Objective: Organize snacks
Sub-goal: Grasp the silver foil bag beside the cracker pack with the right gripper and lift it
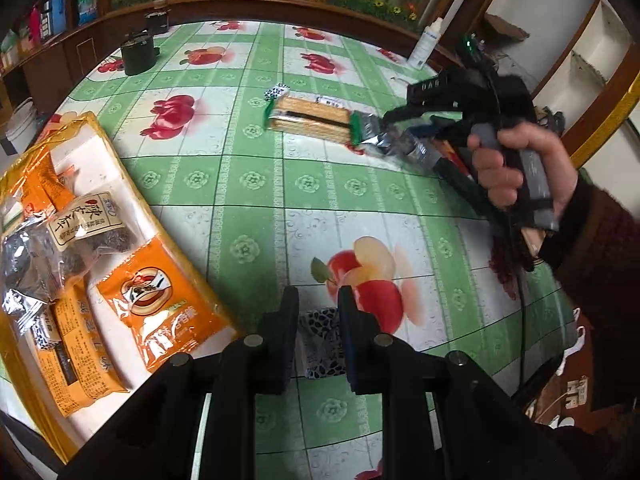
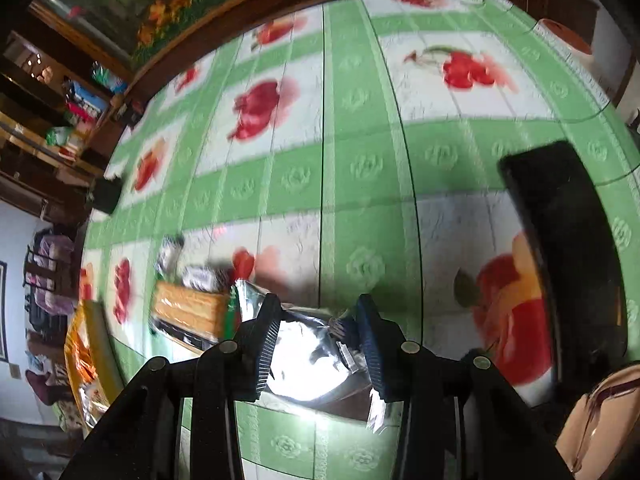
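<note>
1. Left gripper [image 1: 318, 320] has its jaws drawn in as close as they go, pinching a small black-and-white patterned candy wrapper [image 1: 322, 344] above the table.
2. Right gripper [image 2: 318, 320] is clamped on the silvery foil end [image 2: 308, 356] of a long wafer packet [image 1: 310, 117]; the rest of the packet trails out to that gripper's left and lies on the table.
3. Just beyond the packet, two small wrapped sweets [image 1: 277, 91] lie on the cloth.
4. To the left of the left gripper sits an orange tray-bag [image 1: 100, 148] holding orange snack packs [image 1: 160, 304] and dark clear-wrapped cakes [image 1: 84, 236].
5. Everything rests on a green-and-white checked tablecloth [image 1: 248, 200] printed with red fruit.
6. From the left wrist view, a hand [image 1: 516, 168] in a dark sleeve grips the right gripper's handle, well to the right and ahead.
7. A black flat object [image 2: 568, 240] lies to the right of the right gripper.
</note>
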`<state>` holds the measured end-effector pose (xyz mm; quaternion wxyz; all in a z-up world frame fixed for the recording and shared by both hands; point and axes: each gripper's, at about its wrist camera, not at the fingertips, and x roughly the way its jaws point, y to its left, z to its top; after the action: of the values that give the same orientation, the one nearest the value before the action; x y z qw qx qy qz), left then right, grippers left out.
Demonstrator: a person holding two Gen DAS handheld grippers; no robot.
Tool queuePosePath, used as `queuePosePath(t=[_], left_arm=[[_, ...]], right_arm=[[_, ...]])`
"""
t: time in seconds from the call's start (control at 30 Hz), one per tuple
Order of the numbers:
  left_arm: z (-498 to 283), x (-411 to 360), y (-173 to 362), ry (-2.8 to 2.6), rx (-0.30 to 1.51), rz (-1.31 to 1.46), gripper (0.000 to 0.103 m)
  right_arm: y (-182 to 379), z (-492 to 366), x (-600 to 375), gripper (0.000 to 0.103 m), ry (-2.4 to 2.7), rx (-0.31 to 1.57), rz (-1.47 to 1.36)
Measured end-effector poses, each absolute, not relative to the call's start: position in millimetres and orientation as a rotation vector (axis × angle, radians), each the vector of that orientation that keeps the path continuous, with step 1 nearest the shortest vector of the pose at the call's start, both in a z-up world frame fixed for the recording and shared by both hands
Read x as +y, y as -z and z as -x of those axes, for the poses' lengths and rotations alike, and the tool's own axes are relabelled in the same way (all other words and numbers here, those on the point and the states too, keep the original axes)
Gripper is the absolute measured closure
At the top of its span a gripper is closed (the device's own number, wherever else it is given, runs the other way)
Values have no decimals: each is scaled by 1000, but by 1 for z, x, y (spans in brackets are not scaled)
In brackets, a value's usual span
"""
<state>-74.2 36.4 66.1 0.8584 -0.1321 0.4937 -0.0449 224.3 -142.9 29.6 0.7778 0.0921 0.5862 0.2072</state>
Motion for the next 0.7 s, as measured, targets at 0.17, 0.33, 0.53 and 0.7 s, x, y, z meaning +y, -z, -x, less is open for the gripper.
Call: queuePosePath(t=[0.17,0.33,0.53,0.7], left_arm=[[73,33,-69,117,1022,268,84],[68,32,-67,114,1032,271,84],[65,25,-70,125,1024,261,84],[69,20,-77,144,996,251,84]], right_arm=[[-24,-185,-143,51,-540,1309,-136],[-23,-140,-157,50,-619,1344,-108],[-35,-127,-154,34,-616,1238,48],[-50,-124,-126,22,-681,1114,194]])
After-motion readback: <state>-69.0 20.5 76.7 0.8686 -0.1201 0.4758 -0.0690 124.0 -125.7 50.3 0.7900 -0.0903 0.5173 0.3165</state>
